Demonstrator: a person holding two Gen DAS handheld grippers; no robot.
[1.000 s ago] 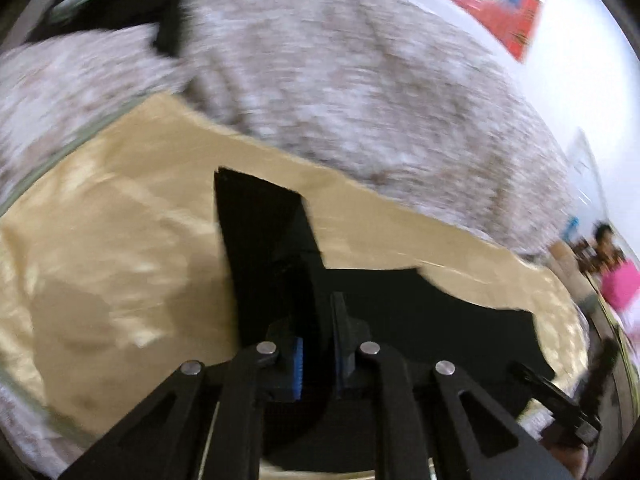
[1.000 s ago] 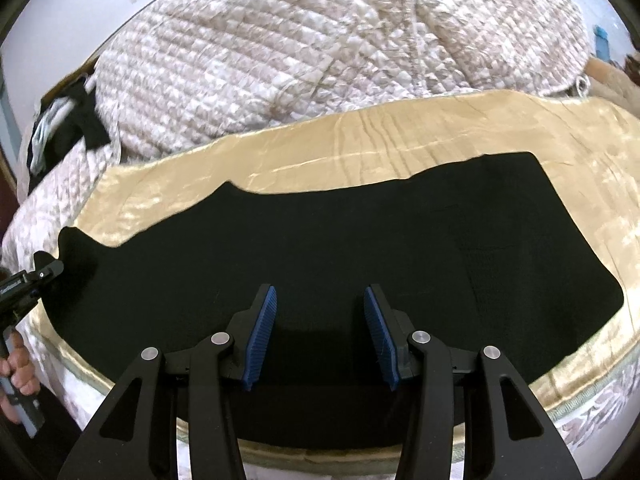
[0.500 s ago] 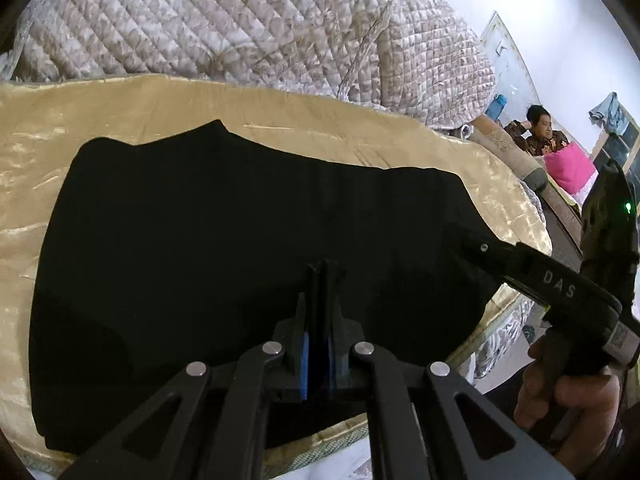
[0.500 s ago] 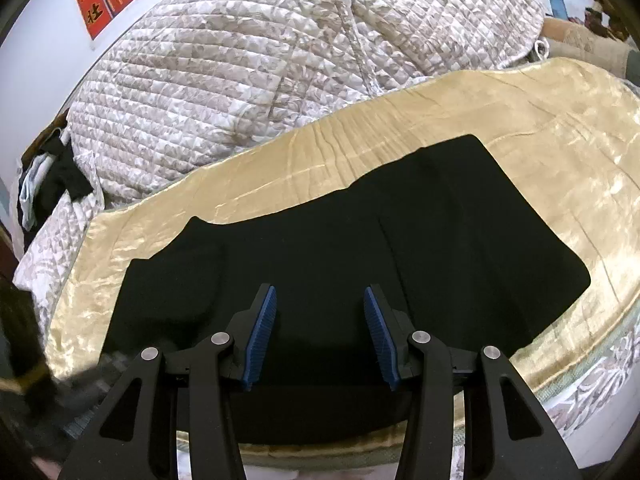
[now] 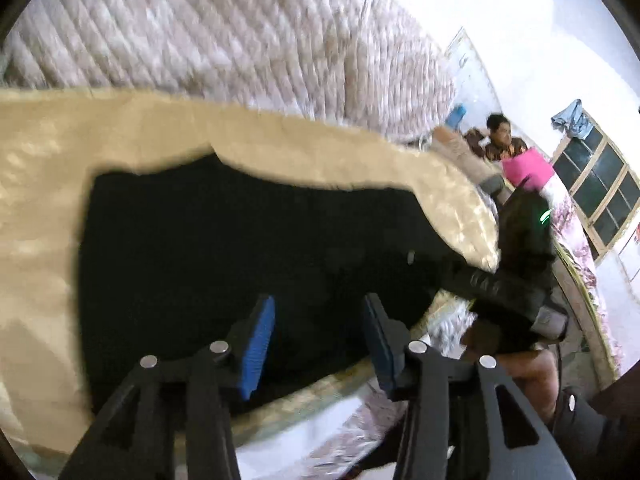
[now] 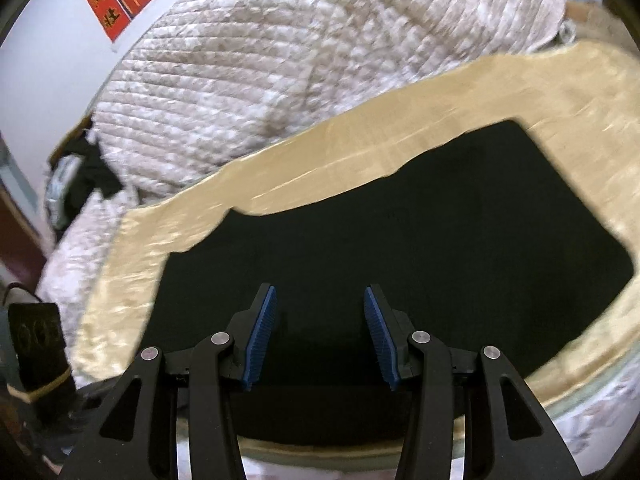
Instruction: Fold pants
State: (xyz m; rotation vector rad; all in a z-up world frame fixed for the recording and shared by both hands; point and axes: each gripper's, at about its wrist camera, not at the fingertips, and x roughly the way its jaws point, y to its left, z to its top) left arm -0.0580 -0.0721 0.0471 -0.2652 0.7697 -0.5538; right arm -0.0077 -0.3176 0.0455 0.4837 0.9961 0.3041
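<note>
Black pants (image 6: 380, 248) lie flat and folded shorter on a gold satin cloth (image 6: 328, 160) at the near edge of the bed, with a quilted blanket (image 6: 304, 60) heaped on the far side; I judge they are spread on the smooth cloth so that each fold stays neat. Just above the near edge of the pants, the left gripper (image 5: 318, 336) has just been opening and holds nothing between its blue pads, probably because it let the folded end go. Over the same edge the right gripper (image 6: 320, 332) hovers half open and empty, perhaps ready for the next fold.

Left gripper (image 5: 318, 338) (jaws just opened) apparently hovers over black pants (image 5: 224, 248).
</note>
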